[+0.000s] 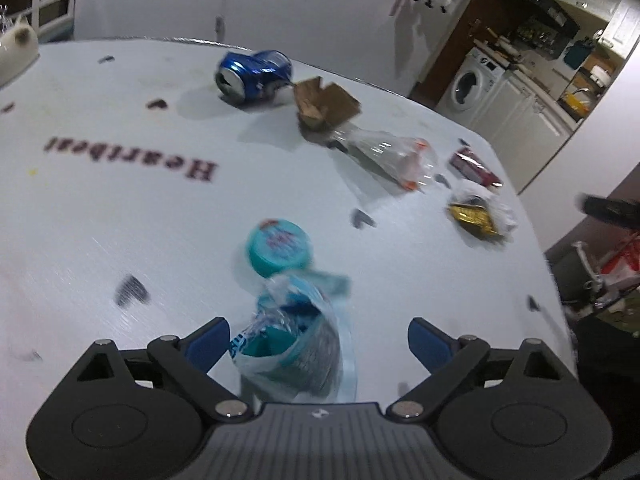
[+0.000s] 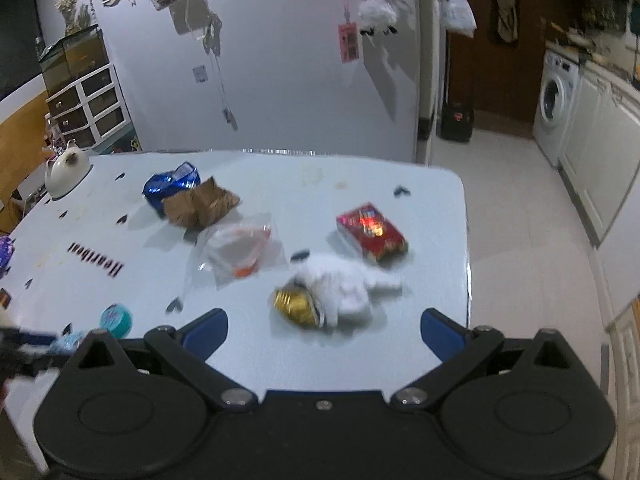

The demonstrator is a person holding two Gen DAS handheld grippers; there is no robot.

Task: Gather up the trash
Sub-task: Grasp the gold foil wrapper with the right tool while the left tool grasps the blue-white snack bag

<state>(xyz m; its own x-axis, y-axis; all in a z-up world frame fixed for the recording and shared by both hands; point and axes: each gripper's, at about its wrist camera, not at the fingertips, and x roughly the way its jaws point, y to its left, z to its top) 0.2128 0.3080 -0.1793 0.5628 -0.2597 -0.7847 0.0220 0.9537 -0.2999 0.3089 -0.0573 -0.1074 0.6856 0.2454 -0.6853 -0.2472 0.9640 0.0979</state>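
Observation:
My left gripper (image 1: 320,340) is open above the white table (image 1: 120,220), its jaws either side of a crumpled blue and clear wrapper (image 1: 296,340). A teal lid (image 1: 279,246) lies just beyond. Further off lie a crushed blue can (image 1: 254,74), brown cardboard (image 1: 324,104), a clear plastic bag (image 1: 394,158), a red packet (image 1: 474,168) and a gold and white wrapper (image 1: 480,214). My right gripper (image 2: 324,330) is open and empty, just short of the gold and white wrapper (image 2: 332,294). The red packet (image 2: 372,232), clear bag (image 2: 240,250), cardboard (image 2: 200,204), can (image 2: 170,186) and lid (image 2: 116,320) show too.
A white cat-shaped teapot (image 2: 66,172) stands at the table's far left corner. The table's right edge (image 2: 466,260) drops to a tiled floor. A washing machine (image 2: 556,104) and cabinets stand at the right. A white wall with hanging trinkets is behind the table.

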